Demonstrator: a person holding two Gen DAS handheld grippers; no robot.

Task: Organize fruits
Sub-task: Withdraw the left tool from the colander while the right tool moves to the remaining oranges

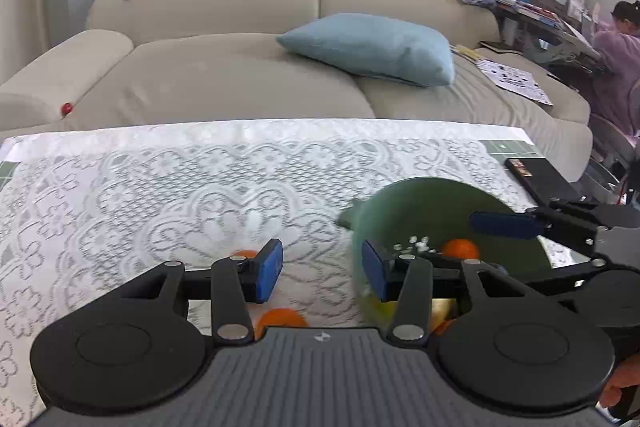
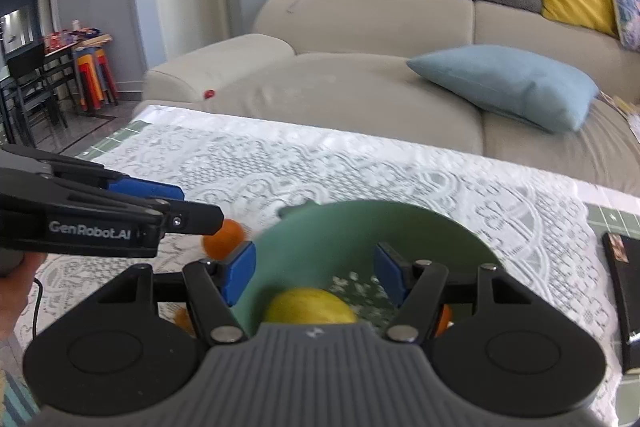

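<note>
A green bowl (image 1: 432, 203) stands on the lace-covered table; it also shows in the right wrist view (image 2: 344, 227). It holds an orange (image 1: 460, 249) and a yellow fruit (image 2: 310, 305). More oranges lie on the cloth left of the bowl: one (image 1: 280, 319) under my left gripper, one (image 1: 244, 254) behind its left finger, one (image 2: 224, 237) in the right wrist view. My left gripper (image 1: 322, 269) is open and empty, beside the bowl's left rim. My right gripper (image 2: 316, 273) is open and empty over the bowl.
A white lace cloth (image 1: 200, 187) covers the table. A black flat box (image 1: 540, 179) lies at the table's right edge. A beige sofa (image 1: 240, 67) with a blue cushion (image 1: 372, 47) stands behind the table. A person sits at the far right.
</note>
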